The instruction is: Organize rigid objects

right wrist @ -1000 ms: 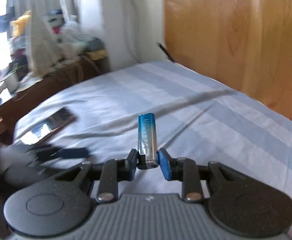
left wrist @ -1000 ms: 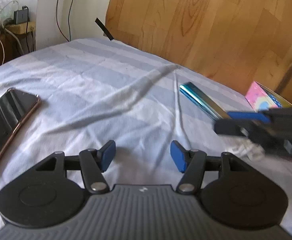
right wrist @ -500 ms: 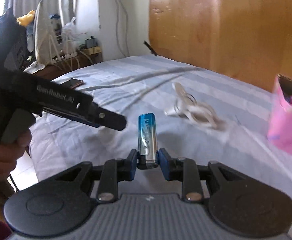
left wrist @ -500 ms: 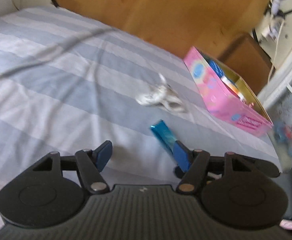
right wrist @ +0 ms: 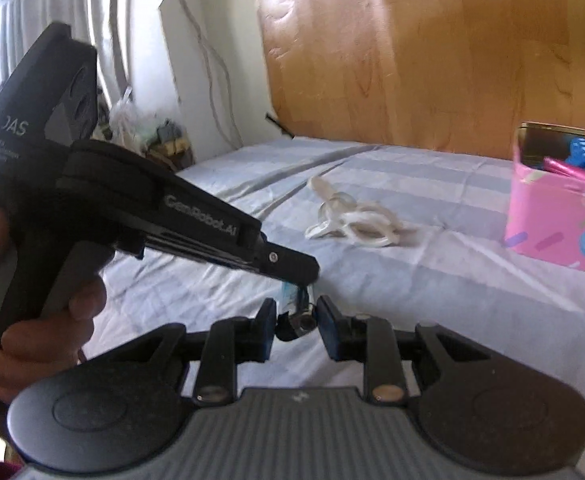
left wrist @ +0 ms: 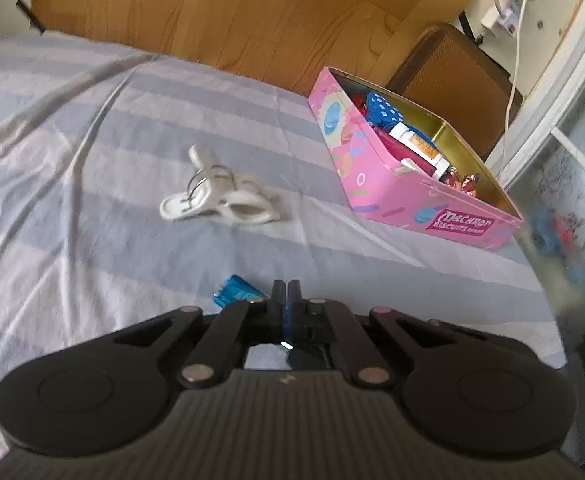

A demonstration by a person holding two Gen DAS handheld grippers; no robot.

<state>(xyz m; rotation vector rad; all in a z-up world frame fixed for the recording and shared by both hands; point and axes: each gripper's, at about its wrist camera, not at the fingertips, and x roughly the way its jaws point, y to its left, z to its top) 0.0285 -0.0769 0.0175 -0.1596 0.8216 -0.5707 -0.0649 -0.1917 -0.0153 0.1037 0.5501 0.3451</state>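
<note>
Left of the one pink biscuit tin lies one white clothes peg. Nearer you, your right gripper clamps the one blue lighter; your left gripper, fingers pressed together, sits at its top.

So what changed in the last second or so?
The left gripper swung across the bed to the tip of the blue lighter and snapped shut beside it; a grip isn't clear. The right gripper still clamps the lighter; white clothes peg and pink biscuit tin haven't moved.
</note>
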